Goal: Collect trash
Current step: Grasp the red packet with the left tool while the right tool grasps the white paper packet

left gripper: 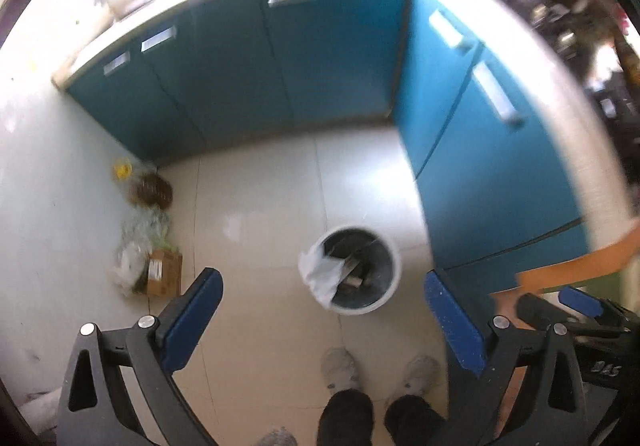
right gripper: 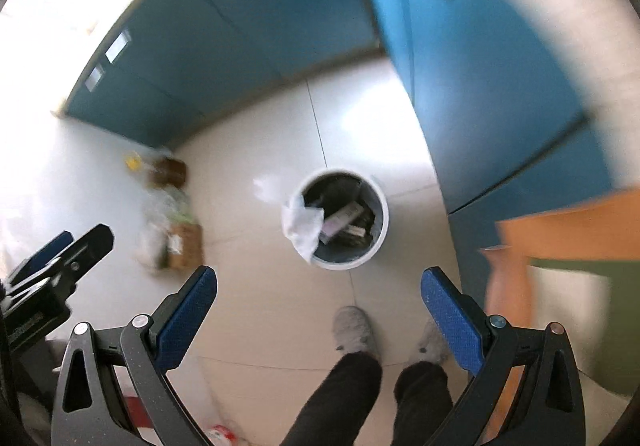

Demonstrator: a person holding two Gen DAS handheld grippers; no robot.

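One bin [left gripper: 352, 270], two hand-held grippers, two shoes, one cardboard box [left gripper: 164, 272], five cabinet handles.

1. The left gripper [left gripper: 322, 310] has black angular arms with triangular cut-outs and round silver screws at the pivots.
2. Its fingers [left gripper: 192, 322] are faced with flat blue pads, flecked with pale specks.
3. The right gripper [right gripper: 318, 310] is the same build; one pivot screw looks blue, another coppery.
4. The person wears dark trousers [right gripper: 340, 398] and light grey shoes [right gripper: 354, 328].

Blue cabinets [left gripper: 248, 66], white bin [left gripper: 394, 266]
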